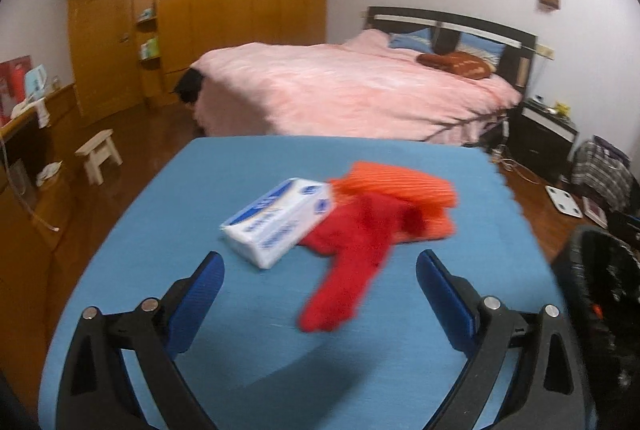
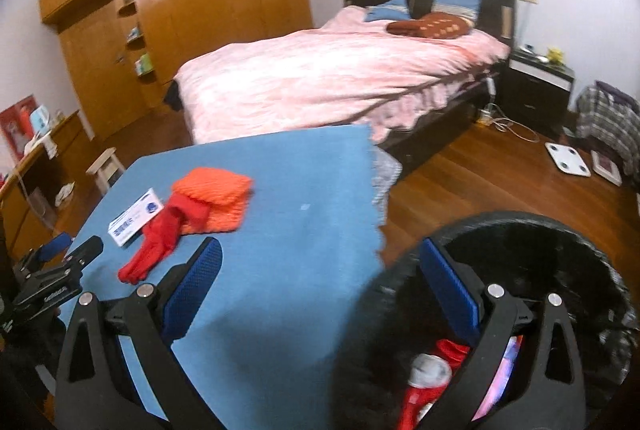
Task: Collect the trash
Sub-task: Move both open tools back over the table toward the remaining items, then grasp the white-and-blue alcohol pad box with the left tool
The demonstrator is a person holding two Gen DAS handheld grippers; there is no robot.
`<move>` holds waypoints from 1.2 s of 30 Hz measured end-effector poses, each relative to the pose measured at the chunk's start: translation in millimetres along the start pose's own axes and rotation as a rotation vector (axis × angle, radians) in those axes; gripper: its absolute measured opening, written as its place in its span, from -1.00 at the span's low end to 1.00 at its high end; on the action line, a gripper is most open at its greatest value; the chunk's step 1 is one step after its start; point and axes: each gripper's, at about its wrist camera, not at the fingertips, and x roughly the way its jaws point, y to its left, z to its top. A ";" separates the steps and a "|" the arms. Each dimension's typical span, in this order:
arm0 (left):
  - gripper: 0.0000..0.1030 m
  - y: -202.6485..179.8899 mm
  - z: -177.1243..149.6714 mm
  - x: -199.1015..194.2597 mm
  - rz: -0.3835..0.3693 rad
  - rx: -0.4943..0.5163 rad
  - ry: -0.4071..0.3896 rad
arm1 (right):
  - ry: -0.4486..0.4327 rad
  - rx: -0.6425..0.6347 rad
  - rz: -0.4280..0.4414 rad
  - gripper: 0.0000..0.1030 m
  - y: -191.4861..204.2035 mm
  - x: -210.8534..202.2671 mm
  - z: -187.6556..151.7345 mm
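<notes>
- right gripper (image 2: 320, 282) hangs spread and empty over the bin (image 2: 520, 230); a can (image 2: 430, 370) and wrappers lie inside, so a drop looks done.
- left gripper (image 1: 320, 286) is released over the desk (image 1: 240, 158), near the glove (image 1: 352, 262), tissue pack (image 1: 276, 220) and orange knit (image 1: 400, 186).
- next, i'd guess: choose which of these is trash, then close on it.

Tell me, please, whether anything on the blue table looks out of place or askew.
Mildly, yes: the red glove lies sprawled, overlapping a corner of the white tissue pack and the folded orange knit, an untidy heap on the blue table. Nothing looks spilled or damaged.
</notes>
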 end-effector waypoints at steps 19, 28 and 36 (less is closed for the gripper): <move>0.83 75.2 8.3 89.0 -0.038 -0.072 0.109 | 0.094 -0.111 0.061 0.87 90.1 96.9 12.3; 0.79 77.7 13.3 112.9 -0.120 -0.073 0.163 | 0.112 -0.132 0.068 0.87 106.2 113.7 11.8; 0.31 65.1 7.4 100.0 -0.152 -0.095 0.170 | 0.123 -0.129 0.060 0.87 104.8 116.6 8.5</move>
